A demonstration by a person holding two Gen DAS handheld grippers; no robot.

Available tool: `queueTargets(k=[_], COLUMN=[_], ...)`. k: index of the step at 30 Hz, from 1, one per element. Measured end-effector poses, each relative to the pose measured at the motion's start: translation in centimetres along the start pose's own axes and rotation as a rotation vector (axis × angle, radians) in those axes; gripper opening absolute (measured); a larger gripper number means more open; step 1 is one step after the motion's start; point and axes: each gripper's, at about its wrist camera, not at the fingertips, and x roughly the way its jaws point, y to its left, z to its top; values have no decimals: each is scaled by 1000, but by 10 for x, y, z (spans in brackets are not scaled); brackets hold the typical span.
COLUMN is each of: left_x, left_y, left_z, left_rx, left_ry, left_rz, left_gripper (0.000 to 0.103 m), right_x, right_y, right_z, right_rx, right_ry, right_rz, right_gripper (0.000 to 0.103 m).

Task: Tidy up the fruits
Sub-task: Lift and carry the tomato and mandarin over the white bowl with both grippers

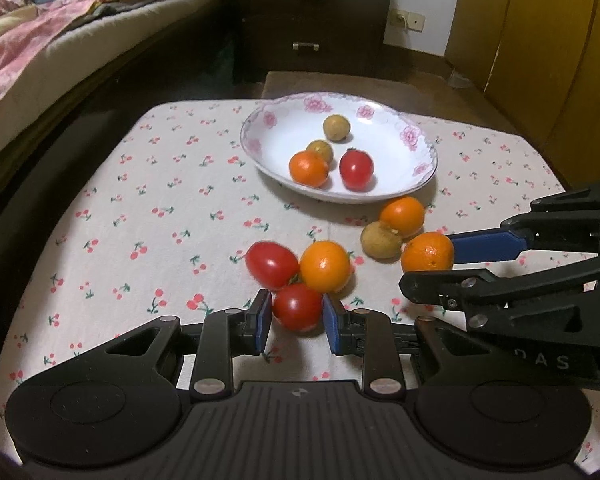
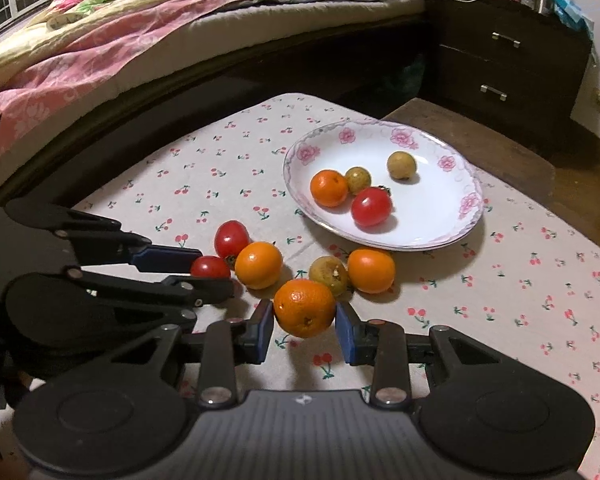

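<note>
On plate: four fruits done. Six left on desk; left claw clamps tomato, right claw clamps orange.

The room is dim, and the corners of both views go black. Warm light falls from above onto the cloth, and the white plate looks brightest. Small soft shadows sit beside the fruit. The tomatoes shine with little white spots. The bed bends at the edges. One tomato looks a bit blurry.
</note>
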Motion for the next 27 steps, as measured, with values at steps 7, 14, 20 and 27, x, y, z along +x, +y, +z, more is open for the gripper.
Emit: queueTargets(k=[7,14,20,27], left_x=[-6,-3,10,41], left_y=[-9,-16,-20,-18], left_z=[17,40,67,93], left_rx=[18,32,52,24], left_ry=[-29,-64,-87,-80], left_rz=[1,0,6,1], left_gripper=[33,33,31,26], right_x=[-13,-20,-17,4], right_y=[-9,-25,-45,-70], right_z=[8,22,38,62], right_rx=[19,52,73,99], right_ry=[-36,-81,-110,-127], right_rz=[-27,-45,-68,-81], right_gripper=[24,24,24,24])
